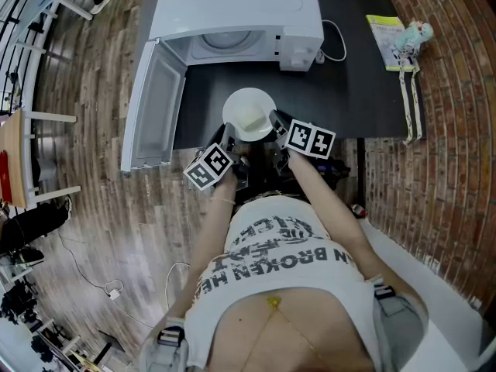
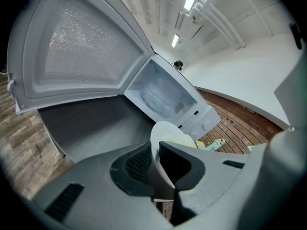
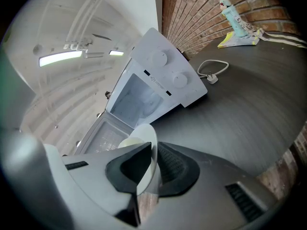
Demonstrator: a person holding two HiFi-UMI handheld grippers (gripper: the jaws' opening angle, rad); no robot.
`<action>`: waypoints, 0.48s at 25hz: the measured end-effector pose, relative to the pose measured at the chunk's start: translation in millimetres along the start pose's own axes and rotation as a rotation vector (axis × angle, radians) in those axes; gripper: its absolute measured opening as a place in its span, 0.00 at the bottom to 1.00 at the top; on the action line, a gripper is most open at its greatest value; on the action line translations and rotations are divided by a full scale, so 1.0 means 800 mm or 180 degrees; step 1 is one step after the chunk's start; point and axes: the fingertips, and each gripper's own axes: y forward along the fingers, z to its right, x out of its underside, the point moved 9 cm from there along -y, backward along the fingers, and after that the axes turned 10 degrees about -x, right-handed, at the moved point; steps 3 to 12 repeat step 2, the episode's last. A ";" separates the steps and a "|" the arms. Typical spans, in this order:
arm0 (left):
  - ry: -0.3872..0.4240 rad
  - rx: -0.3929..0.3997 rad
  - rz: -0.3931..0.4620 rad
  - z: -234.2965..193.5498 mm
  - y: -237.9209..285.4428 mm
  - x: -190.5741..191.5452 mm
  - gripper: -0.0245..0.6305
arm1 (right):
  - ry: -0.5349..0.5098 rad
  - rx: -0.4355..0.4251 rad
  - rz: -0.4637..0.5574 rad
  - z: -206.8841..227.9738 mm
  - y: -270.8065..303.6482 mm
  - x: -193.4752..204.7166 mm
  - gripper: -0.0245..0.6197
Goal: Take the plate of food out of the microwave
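Dark tabletop (image 1: 364, 91) runs out in front of the white microwave (image 1: 232, 6), with wood flooring on the side where its door (image 1: 155, 107) hangs open and brick on the other. The round white plate (image 1: 248, 115) is out of the microwave, straight in front of its bare cavity and over the table edge farthest from it. Pale food (image 1: 253, 122) lies on the plate.

The left gripper (image 1: 229, 140) pinches the rim on the door side and the right gripper (image 1: 276, 127) pinches the opposite rim. Each gripper view shows the rim edge-on between ribbed pads, the jaws closed onto it. The plate spans between the two grippers, so neither hand is nearer; being round, it has no long axis.

The task looks nearly done, with only the set-down left. The open door blocks its side of the microwave. The clearest room is the bare table directly before the cavity and toward the control-knob side, short of the white cable (image 1: 335, 41). Both hands would need to lower together to keep the food level.
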 end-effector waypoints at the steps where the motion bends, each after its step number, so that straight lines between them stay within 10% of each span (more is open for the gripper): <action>1: 0.0002 0.0001 0.0000 0.000 0.000 0.000 0.12 | 0.0001 0.0000 -0.0001 0.000 0.000 0.000 0.10; 12: 0.0005 0.0001 -0.0001 0.001 -0.001 0.000 0.12 | 0.0003 0.0000 -0.0003 0.000 -0.001 0.001 0.10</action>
